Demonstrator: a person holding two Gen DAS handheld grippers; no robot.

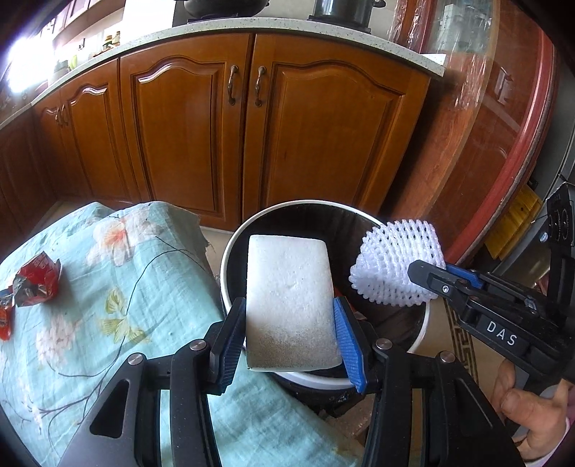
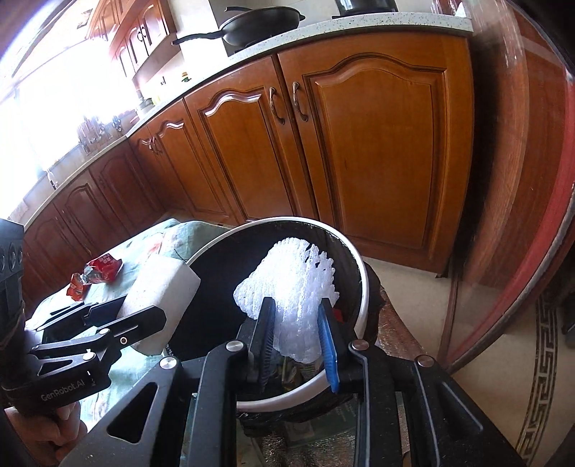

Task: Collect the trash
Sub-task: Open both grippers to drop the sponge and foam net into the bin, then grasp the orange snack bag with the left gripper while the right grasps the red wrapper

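Observation:
A white foam block (image 1: 289, 301) hangs over the open bin, my left gripper (image 1: 288, 303) shut on its lower sides. The bin (image 1: 230, 251) has a white rim and a black liner and stands beside the cloth-covered table (image 1: 125, 269). My right gripper (image 1: 431, 276) comes in from the right, shut on a white foam net (image 1: 395, 258) above the bin's right rim. In the right wrist view the foam net (image 2: 294, 283) sits between the pads of my right gripper (image 2: 296, 301) over the bin (image 2: 363, 287). Left of it, the left gripper (image 2: 143, 301) holds the foam block (image 2: 161, 283). Crumpled red wrappers (image 1: 36, 280) lie on the cloth at the far left.
Wooden kitchen cabinets (image 1: 215, 136) stand behind the bin under a speckled counter. A round glass-topped table (image 1: 503, 143) curves along the right. A hand (image 1: 532, 406) grips the right tool's handle. A black pan (image 2: 262, 25) sits on the counter.

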